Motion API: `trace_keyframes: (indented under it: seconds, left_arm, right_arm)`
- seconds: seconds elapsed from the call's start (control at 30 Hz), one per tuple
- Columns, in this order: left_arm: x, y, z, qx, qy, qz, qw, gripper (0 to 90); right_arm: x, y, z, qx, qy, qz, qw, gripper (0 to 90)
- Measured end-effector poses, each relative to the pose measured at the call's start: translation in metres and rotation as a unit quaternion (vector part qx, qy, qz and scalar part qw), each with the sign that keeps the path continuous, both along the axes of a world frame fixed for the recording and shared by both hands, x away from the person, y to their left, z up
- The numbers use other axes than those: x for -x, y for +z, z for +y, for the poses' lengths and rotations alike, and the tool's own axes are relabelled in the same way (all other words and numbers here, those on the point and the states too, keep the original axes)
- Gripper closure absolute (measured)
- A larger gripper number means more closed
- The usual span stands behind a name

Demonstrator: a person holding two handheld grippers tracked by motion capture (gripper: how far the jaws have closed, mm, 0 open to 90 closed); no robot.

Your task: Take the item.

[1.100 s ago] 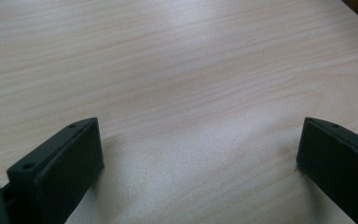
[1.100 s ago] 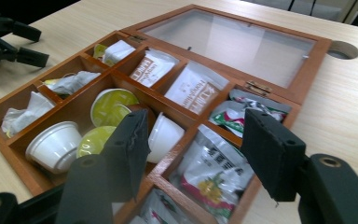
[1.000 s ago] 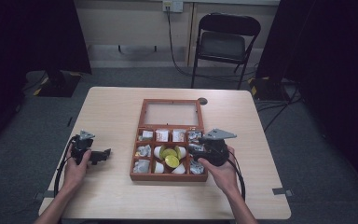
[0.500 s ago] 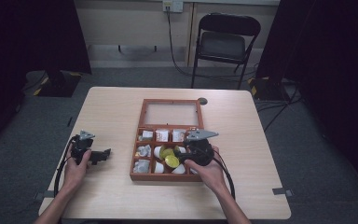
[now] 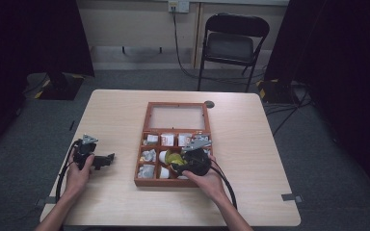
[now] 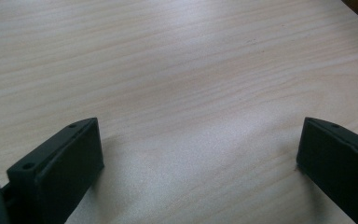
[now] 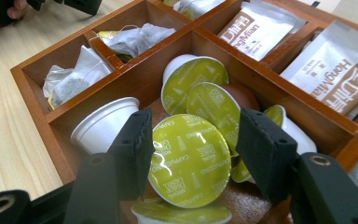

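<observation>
Wooden box [image 5: 147, 144] in the middle of the table [image 5: 270, 144], lid open and lying flat on the far side, glass pane facing up. Inside, a grid of compartments.

Right gripper [image 7: 191, 154] down in the middle compartment of the box, jaws on either side of a coffee capsule [image 7: 189, 158] with a yellow-green foil lid marked "cappuccino". Left jaw touching the capsule's edge; right jaw close beside it, contact there not certain, so clamped or merely straddling: cannot tell. Same gripper [image 5: 176, 167] in the high view over the yellow cluster, right hand [image 5: 207, 180] behind it.

More capsules [image 7: 205, 93] of the same kind piled in that compartment, some tilted on their sides, one white cup [image 7: 105, 123] lying at the left with its side showing. Tea bags [image 7: 74, 74] in the compartments along the box's left edge, silver sachets [image 7: 256, 28] with brown print in those along the far side.

Left gripper [image 6: 196, 163] resting low over bare table, jaws wide apart, nothing between them. In the high view, left gripper [image 5: 110, 158] well to the left of the box, held by the left hand [image 5: 79, 168], pointing toward the box.
</observation>
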State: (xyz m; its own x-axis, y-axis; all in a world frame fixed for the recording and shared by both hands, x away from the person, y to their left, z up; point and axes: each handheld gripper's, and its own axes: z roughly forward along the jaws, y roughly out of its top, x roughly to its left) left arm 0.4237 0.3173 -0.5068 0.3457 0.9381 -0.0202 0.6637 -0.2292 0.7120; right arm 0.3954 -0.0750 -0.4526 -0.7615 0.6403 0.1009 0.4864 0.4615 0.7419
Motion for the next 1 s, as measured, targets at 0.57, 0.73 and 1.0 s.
trace_keyframes:
  seconds: [0.57,0.73,1.0]
  left_arm:
    - [0.0000,0.0000,0.0000,0.000,0.000,0.000,1.0000,0.0]
    - [0.0000,0.0000,0.0000,0.000,0.000,0.000,1.0000,0.0]
    - [0.0000,0.0000,0.0000,0.000,0.000,0.000,1.0000,0.0]
  right_arm:
    - [-0.0033,-0.0046,0.0035,0.011,0.007,0.022,0.9997,40.0]
    - [-0.0024,-0.0055,0.0075,0.022,0.017,0.025,0.9993,36.6]
    - [-0.0020,-0.0063,0.0089,0.028,0.029,0.033,0.9987,35.7]
